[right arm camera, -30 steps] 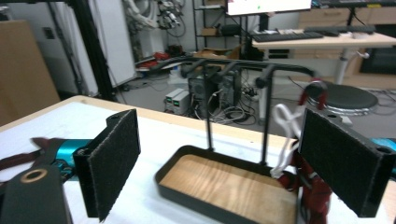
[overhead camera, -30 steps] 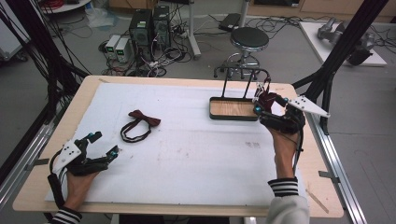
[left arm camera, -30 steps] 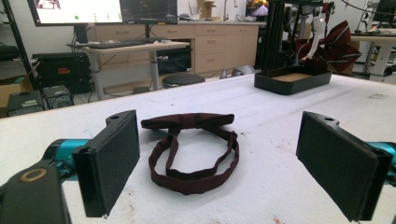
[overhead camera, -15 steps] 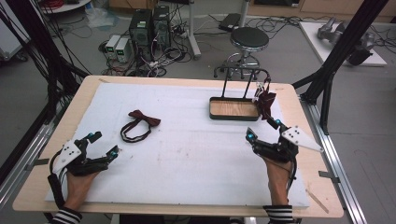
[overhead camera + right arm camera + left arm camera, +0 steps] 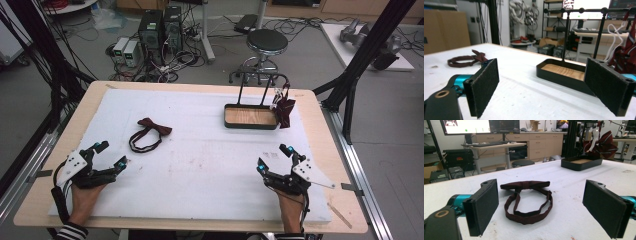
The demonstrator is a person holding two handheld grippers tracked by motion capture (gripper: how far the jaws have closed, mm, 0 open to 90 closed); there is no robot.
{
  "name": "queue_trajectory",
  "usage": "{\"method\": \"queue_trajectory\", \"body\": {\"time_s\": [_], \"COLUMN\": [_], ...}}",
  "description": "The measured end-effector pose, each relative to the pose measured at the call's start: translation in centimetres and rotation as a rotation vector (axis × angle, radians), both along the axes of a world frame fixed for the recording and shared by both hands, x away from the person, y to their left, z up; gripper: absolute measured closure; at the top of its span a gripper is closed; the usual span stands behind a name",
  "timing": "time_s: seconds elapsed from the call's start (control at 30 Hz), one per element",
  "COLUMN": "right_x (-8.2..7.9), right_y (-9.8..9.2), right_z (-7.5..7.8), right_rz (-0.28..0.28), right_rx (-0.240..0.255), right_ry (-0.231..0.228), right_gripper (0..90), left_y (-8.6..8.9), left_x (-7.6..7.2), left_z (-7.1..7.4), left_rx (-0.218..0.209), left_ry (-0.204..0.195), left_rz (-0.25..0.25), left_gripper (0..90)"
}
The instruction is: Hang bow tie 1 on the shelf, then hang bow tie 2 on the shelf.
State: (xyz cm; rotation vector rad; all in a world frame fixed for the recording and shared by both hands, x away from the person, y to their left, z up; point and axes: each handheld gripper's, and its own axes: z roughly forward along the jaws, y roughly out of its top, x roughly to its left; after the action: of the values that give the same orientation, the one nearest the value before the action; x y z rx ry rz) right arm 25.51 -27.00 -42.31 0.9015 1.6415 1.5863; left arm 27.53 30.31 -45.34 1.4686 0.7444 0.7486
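Note:
A dark red bow tie (image 5: 150, 132) with its looped strap lies on the white mat, left of centre; it also lies ahead of the jaws in the left gripper view (image 5: 527, 200). A second dark red bow tie (image 5: 285, 110) hangs from the black rack (image 5: 262, 80) over a wood-lined black tray (image 5: 250, 116). My left gripper (image 5: 111, 155) rests open near the front left corner, empty. Near the front right, my right gripper (image 5: 274, 157) stands open and empty, well short of the tray (image 5: 564, 72).
The white mat (image 5: 200, 160) covers most of the wooden table (image 5: 320, 130). Black frame posts (image 5: 360, 65) rise at the right. A stool (image 5: 267, 42), computers (image 5: 160, 27) and cables sit on the floor beyond the far edge.
My right gripper has drawn back from the rack to the table's front right, leaving the bow tie hanging there. The left gripper has stayed put.

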Motion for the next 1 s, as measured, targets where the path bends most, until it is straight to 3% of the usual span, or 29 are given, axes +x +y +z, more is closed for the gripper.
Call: {"method": "queue_trajectory", "body": {"time_s": [0.13, 0.83, 1.0], "right_x": [-0.4, -0.6, -0.6], "right_y": [0.0, 0.1, 0.2], "right_z": [-1.0, -2.2, -2.6], "right_rz": [0.007, 0.015, 0.021], "right_rx": [0.008, 0.024, 0.022], "right_ry": [0.009, -0.014, -0.013], "right_gripper": [11.9, 11.9, 11.9], "left_y": [0.0, 0.2, 1.0], "left_x": [0.0, 0.2, 1.0], "left_z": [0.0, 0.1, 0.7], "left_rx": [0.000, -0.018, -0.006], "left_ry": [0.000, 0.002, 0.035], "left_rz": [0.000, 0.015, 0.033], "left_gripper": [13.8, 13.6, 13.7]}}
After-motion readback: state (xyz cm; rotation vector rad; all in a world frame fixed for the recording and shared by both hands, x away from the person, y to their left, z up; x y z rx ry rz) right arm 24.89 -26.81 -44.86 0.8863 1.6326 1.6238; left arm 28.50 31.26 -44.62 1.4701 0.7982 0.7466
